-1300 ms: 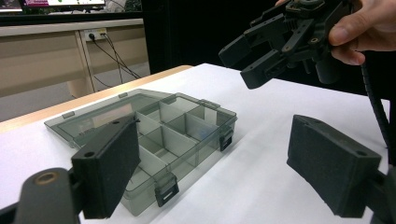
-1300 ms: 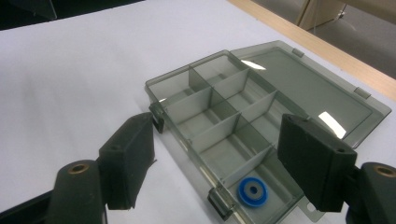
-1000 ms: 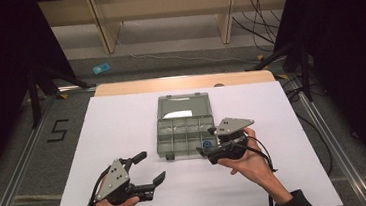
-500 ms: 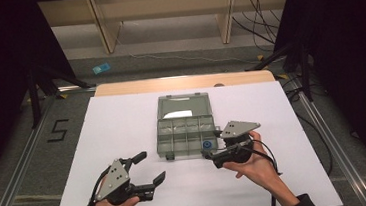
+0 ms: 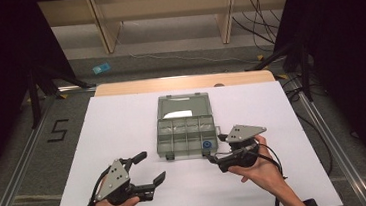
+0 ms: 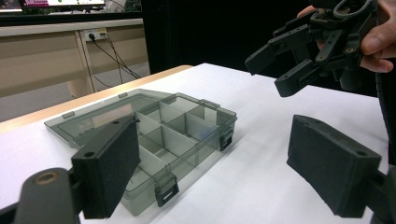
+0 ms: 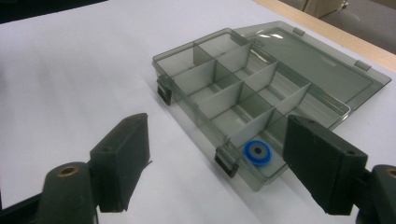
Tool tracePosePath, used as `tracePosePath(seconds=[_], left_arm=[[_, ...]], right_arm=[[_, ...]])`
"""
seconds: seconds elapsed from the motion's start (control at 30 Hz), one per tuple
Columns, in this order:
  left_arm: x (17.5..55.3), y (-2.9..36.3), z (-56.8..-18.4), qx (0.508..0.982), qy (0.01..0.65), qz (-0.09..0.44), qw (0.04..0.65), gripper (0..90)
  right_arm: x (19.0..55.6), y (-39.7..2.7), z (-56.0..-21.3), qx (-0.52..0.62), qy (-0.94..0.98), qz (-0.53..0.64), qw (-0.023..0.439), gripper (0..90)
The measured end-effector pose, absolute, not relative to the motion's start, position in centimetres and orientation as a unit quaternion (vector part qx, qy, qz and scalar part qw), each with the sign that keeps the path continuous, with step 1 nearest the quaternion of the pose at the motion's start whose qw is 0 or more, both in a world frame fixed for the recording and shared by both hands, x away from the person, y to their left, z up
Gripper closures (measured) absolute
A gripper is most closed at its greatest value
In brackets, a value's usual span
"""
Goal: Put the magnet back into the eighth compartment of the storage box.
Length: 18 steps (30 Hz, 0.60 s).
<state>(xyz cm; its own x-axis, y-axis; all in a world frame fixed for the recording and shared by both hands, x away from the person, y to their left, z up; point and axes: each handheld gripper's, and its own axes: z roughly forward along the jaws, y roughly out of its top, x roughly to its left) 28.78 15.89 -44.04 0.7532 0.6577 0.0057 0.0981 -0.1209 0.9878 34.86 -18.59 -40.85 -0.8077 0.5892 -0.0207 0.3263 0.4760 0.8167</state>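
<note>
A smoky clear compartment box (image 5: 187, 132) lies open mid-table, its lid (image 5: 179, 108) flat behind it. A blue ring (image 5: 207, 144) rests in its near right compartment, also clear in the right gripper view as the blue ring (image 7: 258, 152). My right gripper (image 5: 215, 149) hovers just right of the box's near corner, pointing at it; its jaws have just been opening and stand open with nothing between them (image 7: 219, 163). My left gripper (image 5: 152, 167) is open near the front left, aimed at the box (image 6: 177, 135), with the right gripper (image 6: 268, 74) beyond.
The white tabletop (image 5: 123, 128) ends in a wooden strip (image 5: 184, 83) at the back. Metal rails (image 5: 21, 167) flank it on both sides. Cables (image 5: 264, 25) and a small blue item (image 5: 100, 68) lie on the floor behind.
My right gripper has drawn back a little from the box toward the near right. The blue ring stays in its compartment. The left gripper has not moved.
</note>
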Motion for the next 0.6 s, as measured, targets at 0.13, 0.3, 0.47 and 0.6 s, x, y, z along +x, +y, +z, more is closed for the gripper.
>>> tracePosePath(seconds=[0.13,0.3,0.47,0.6], left_arm=[[28.73,15.86,-44.05,0.712,0.268,0.227,0.608,16.6],[28.78,15.89,-44.04,0.712,0.265,0.230,0.608,16.6],[28.78,15.89,-44.04,0.712,0.265,0.230,0.608,16.6],[28.61,15.75,-44.10,0.713,0.269,0.214,0.612,16.6]], right_arm=[[34.59,-18.73,-40.94,0.272,0.844,0.437,0.149,24.0],[34.35,-18.86,-41.06,0.271,0.845,0.437,0.145,24.0],[34.08,-18.98,-41.13,0.271,0.843,0.440,0.147,24.0],[33.84,-19.12,-41.09,0.270,0.841,0.443,0.150,24.0]])
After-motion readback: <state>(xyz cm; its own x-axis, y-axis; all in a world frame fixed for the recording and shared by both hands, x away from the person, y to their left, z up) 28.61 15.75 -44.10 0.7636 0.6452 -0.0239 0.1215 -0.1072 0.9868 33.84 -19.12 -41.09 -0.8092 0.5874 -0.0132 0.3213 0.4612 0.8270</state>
